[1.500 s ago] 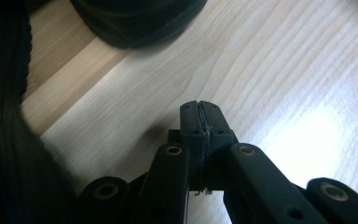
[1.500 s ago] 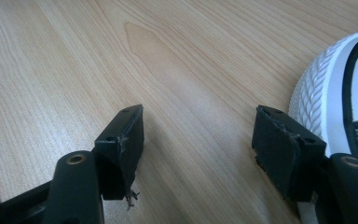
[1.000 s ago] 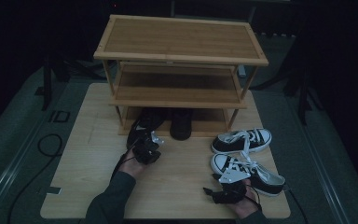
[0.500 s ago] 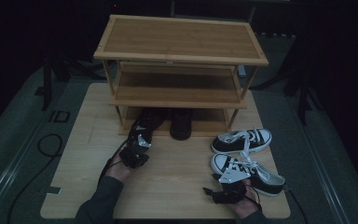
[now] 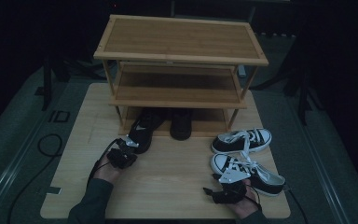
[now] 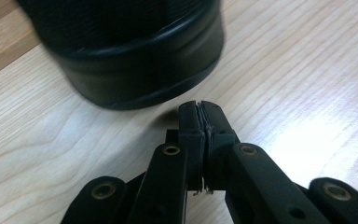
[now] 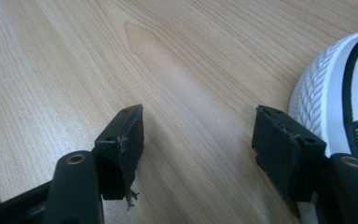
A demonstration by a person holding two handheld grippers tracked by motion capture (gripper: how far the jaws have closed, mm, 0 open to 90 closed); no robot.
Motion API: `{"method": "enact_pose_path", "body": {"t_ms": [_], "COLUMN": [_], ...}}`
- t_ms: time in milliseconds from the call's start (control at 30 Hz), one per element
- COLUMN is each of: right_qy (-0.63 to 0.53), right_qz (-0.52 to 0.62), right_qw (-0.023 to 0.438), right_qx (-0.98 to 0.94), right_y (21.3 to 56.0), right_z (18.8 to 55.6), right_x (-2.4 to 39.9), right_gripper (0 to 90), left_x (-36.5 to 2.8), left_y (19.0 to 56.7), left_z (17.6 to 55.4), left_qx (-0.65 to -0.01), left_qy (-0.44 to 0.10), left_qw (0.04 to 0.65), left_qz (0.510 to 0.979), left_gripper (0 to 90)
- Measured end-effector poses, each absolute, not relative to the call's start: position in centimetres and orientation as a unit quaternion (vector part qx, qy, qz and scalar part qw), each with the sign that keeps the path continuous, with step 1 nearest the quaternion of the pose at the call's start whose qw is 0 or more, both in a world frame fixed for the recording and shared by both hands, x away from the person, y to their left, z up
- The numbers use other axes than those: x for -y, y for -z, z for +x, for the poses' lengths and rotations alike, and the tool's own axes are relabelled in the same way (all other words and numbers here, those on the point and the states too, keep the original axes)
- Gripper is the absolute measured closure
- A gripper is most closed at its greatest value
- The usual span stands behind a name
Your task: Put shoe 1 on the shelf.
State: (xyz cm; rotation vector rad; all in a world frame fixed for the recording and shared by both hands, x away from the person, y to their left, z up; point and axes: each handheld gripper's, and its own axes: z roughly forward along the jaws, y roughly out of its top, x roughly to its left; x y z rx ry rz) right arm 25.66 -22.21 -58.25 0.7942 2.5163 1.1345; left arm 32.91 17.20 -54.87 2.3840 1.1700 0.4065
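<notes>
Centre of the high view: a three-tier wooden shoe rack [image 5: 182, 56] stands at the far side of a pale wooden table [image 5: 168, 186]. Its top and middle shelves are bare; the lowest tier holds two black shoes, the right one [image 5: 182, 123] tucked well in, the left black shoe [image 5: 143, 130] angled with its heel end jutting out over the table toward the lower left. The left gripper [image 5: 129, 148] sits just beside that heel; in the left gripper view [image 6: 200, 128] its jaws are pressed together with nothing between them, and the shoe's rounded black end [image 6: 130, 51] fills the upper left, close ahead, though whether the tips touch it cannot be told. At the lower right of the high view, the right gripper [image 5: 223, 184] rests low by the nearer of two black-and-white sneakers [image 5: 249, 170], the farther sneaker [image 5: 242, 140] lying just behind it; in the right gripper view [image 7: 198, 140] the jaws stand wide apart and empty, the white rubber toe [image 7: 331, 93] just outside the right jaw. The work in hand appears to be squaring the protruding shoe into the bottom tier. To do it well, the closed tips should press low on the heel, pushing along the shoe's length so it slides rather than pivots, stopping once it lines up with its partner.
</notes>
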Motion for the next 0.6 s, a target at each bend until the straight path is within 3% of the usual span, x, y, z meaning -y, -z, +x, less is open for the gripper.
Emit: {"method": "enact_pose_path", "body": {"t_ms": [600], "right_qy": [-0.392], "right_qz": [0.274], "right_qw": [0.134], "right_qx": [-0.868], "right_y": [58.3], "right_z": [25.7], "right_x": [22.2], "right_gripper": [33.8], "left_x": [-18.6], "left_y": [54.4], "left_z": [35.0], "left_qx": [-0.462], "left_qy": [-0.182], "left_qw": [0.221], "left_qz": [0.839], "left_gripper": [88.3]}}
